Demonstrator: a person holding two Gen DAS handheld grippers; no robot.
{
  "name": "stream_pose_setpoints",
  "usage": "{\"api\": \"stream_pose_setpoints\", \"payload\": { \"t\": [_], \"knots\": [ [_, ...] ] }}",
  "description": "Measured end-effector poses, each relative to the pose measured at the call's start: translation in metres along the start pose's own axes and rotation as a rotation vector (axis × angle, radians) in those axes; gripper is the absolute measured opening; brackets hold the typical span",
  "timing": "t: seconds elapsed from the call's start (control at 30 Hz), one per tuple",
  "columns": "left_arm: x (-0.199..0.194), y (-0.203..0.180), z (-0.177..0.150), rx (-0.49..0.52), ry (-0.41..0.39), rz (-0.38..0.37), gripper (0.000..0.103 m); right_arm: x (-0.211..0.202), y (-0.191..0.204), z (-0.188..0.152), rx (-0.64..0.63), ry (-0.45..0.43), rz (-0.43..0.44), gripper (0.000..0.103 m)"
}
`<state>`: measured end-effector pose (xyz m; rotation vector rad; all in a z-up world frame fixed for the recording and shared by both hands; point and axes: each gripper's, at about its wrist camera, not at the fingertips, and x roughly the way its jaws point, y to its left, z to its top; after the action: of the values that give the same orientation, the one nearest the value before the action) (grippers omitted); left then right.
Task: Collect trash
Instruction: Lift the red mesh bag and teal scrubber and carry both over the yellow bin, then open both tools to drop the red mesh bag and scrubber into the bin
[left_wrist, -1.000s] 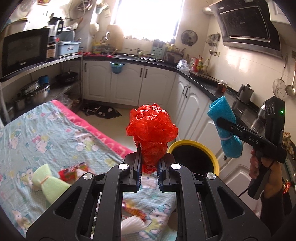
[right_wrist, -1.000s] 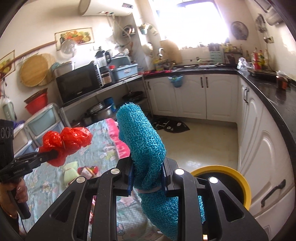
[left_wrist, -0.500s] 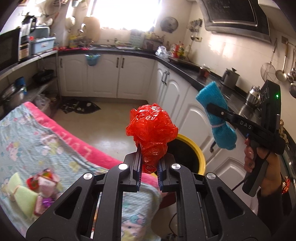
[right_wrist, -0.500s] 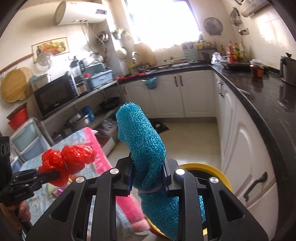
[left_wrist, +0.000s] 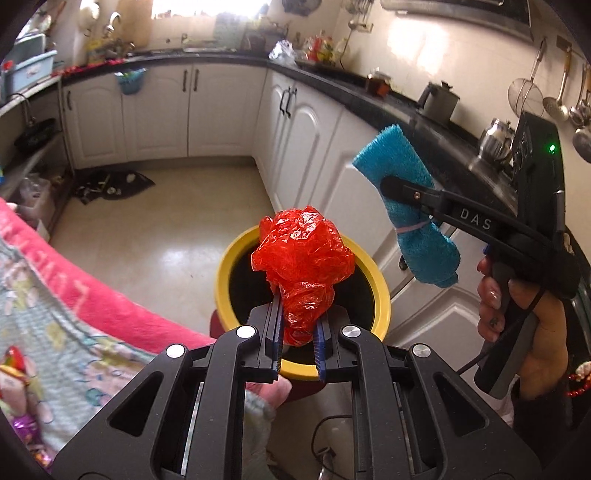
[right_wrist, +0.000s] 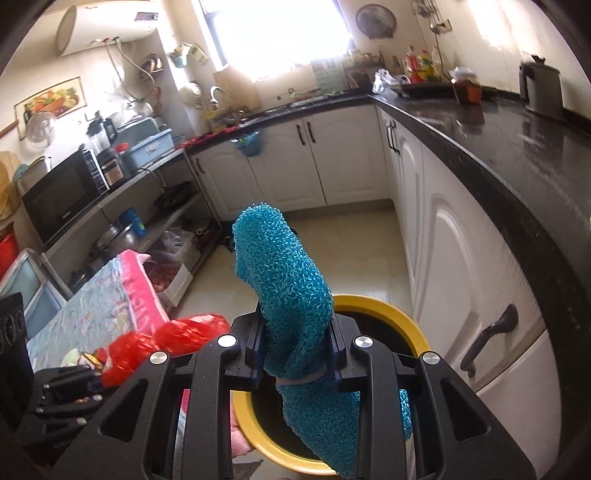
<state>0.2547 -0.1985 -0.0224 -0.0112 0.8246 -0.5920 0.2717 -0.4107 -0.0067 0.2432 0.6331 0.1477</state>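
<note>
My left gripper (left_wrist: 297, 345) is clenched on a crumpled red plastic bag (left_wrist: 304, 264), which I hold right over the mouth of the yellow-rimmed bin (left_wrist: 382, 295) on the kitchen floor, just beside the pink-edged blanket (left_wrist: 92, 291). My right gripper (right_wrist: 297, 349) has a rolled blue cloth (right_wrist: 286, 280) between its jaws, which are opening, though the pads still look pressed against it. The cloth hangs above the near edge of the same bin (right_wrist: 402, 317), close to the white cabinets (right_wrist: 454, 266).

L gripper (left_wrist: 297, 341) clamped tight, angled down; R gripper (right_wrist: 297, 354) easing open, prob. still pinching.
</note>
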Motion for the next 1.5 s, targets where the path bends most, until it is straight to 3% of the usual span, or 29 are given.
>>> {"api": "stream_pose_setpoints", "payload": {
  "t": [0.47,0.57,0.7,0.83,1.07,1.2,1.5],
  "knots": [
    [0.059,0.002,-0.002,-0.015,0.085,-0.012,0.009,0.047,-0.023,-0.011,0.033,0.085,-0.057,0.031],
    [0.068,0.001,0.0,-0.017,0.094,-0.009,0.01,0.054,-0.025,-0.014,0.031,0.101,-0.08,0.039],
    [0.074,0.007,-0.005,-0.041,0.105,0.009,0.034,0.058,-0.026,-0.018,0.022,0.115,-0.105,0.046],
    [0.07,0.014,-0.01,-0.055,0.104,0.026,0.043,0.057,-0.026,-0.021,0.025,0.115,-0.108,0.049],
    [0.036,0.026,-0.011,-0.066,0.04,0.08,0.07,0.048,-0.015,-0.023,0.005,0.097,-0.114,0.057],
    [0.011,0.033,-0.009,-0.087,-0.011,0.106,0.092,0.04,-0.002,-0.024,-0.024,0.079,-0.119,0.062],
    [-0.052,0.053,-0.019,-0.155,-0.114,0.174,0.092,0.015,0.029,-0.019,-0.066,0.019,-0.077,0.074]
  ]
}}
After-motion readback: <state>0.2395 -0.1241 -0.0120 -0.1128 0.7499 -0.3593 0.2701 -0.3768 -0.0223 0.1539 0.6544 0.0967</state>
